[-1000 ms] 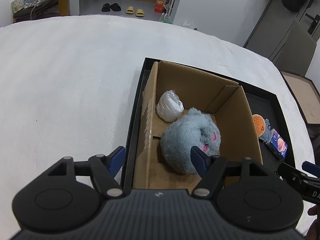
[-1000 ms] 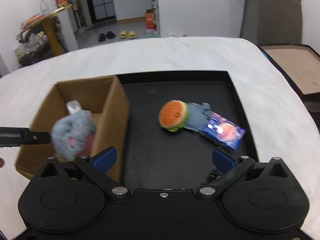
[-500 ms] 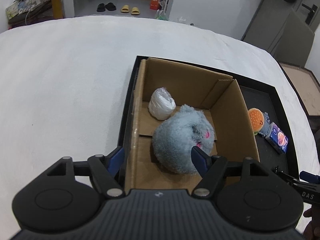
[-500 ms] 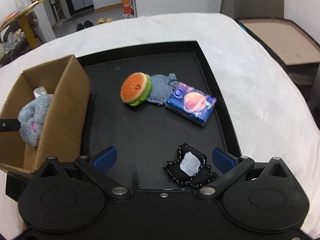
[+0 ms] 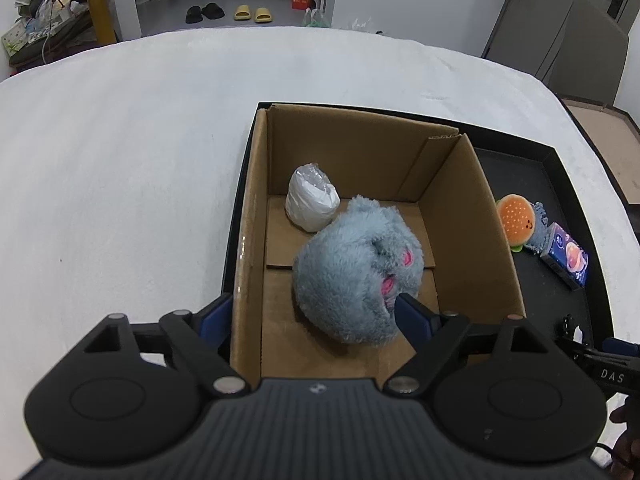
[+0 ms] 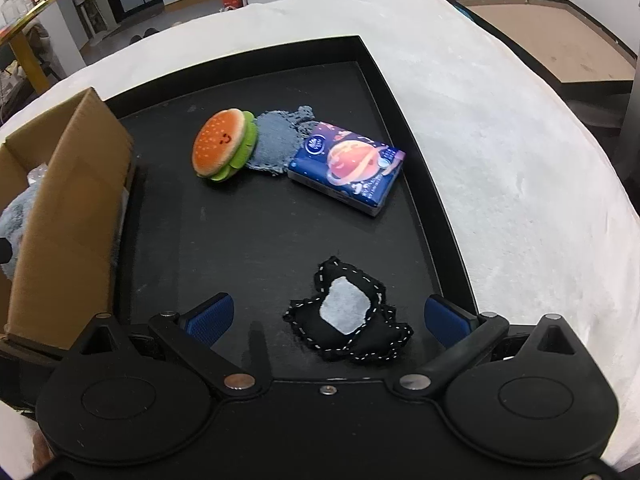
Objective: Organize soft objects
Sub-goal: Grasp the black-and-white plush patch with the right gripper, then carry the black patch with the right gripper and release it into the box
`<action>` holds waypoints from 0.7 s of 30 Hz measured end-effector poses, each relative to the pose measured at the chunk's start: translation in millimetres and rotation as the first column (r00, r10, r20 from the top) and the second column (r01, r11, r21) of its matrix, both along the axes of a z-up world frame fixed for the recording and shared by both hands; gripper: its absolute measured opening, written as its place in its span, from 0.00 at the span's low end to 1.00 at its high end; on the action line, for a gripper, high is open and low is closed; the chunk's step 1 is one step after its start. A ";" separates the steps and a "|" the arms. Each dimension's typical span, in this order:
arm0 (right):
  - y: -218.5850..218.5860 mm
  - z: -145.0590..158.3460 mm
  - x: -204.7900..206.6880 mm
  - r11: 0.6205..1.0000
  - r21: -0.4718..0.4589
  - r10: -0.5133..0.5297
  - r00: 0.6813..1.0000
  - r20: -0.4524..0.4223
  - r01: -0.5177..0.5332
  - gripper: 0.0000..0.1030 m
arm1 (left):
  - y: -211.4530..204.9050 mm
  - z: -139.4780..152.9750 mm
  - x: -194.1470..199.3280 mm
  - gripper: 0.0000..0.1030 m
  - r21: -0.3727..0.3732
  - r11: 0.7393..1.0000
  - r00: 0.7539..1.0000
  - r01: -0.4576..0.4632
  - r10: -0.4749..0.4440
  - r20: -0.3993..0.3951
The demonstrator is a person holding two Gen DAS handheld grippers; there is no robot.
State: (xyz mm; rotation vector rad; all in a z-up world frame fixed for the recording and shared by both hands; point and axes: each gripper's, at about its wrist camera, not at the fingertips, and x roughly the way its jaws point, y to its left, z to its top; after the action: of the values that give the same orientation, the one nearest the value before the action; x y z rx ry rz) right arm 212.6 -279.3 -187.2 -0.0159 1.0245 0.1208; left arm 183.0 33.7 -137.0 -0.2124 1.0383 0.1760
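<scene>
A grey plush toy [image 5: 356,276] lies in the cardboard box [image 5: 472,208] beside a white wrapped bundle [image 5: 311,200]. My left gripper [image 5: 316,316] is open above the box's near-left wall, its right finger touching the plush. My right gripper [image 6: 326,316] is open and empty over a black stitched soft piece [image 6: 348,312] on the black tray [image 6: 416,140]. A plush burger [image 6: 222,142], a grey cloth [image 6: 276,148] and a blue tissue pack [image 6: 348,166] lie farther back on the tray.
The box stands in the tray's left half [image 5: 236,216]. The tray rests on a white padded surface [image 5: 120,152]. A brown framed board [image 6: 552,36] sits at the right. Shoes and furniture are on the floor beyond.
My right gripper swung right and moved in over the tray, bringing the black stitched piece between its fingers. My left gripper pulled back slightly; the plush stays in the box.
</scene>
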 end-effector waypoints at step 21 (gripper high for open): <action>-0.2 -14.1 4.5 0.998 -0.056 0.015 1.000 -0.020 -0.016 0.41 | 2.7 -2.2 0.5 0.83 -0.004 1.000 1.000 -0.001 0.001 -0.009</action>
State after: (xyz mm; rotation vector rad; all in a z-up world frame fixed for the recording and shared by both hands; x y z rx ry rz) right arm 217.2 -279.6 -201.4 -0.0742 1.0476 0.1067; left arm 183.6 36.5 -139.2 -0.2158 1.0473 0.1757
